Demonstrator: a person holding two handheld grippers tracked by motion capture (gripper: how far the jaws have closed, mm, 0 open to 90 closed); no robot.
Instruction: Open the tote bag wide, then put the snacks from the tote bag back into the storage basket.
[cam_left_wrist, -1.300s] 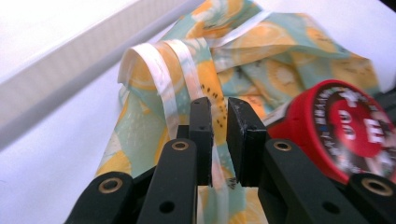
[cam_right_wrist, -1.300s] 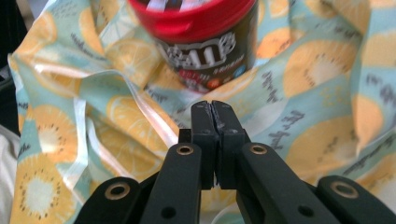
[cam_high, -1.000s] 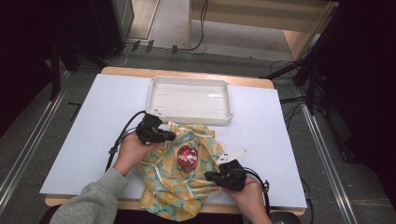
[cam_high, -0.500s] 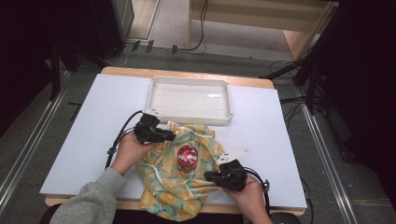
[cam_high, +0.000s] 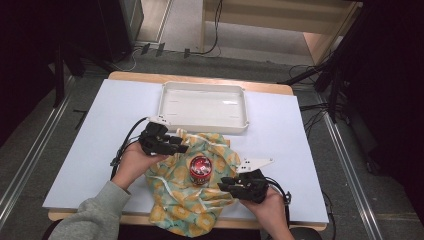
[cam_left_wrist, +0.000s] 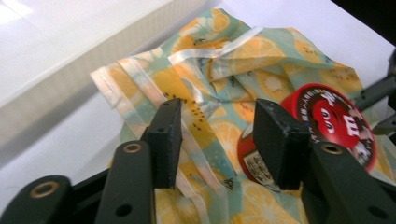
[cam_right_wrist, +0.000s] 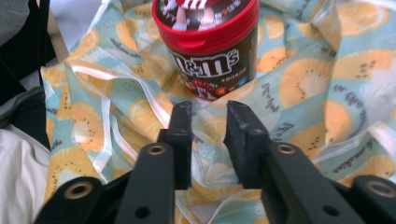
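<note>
I have both sets of jaws just opened and empty. My left gripper (cam_high: 181, 148) and right gripper (cam_high: 224, 184) flank the candy tub (cam_high: 200, 169), standing mid-cloth (cam_high: 190, 200). The cloth is limp and light; I'd pinch its ribboned edges.

The high view looks forward and down from above the bench's (cam_high: 90, 150) near edge, well off, while each claw view rides low and close over the cloth (cam_left_wrist: 224, 98), both facing the tin (cam_right_wrist: 208, 51) that all three views share.
</note>
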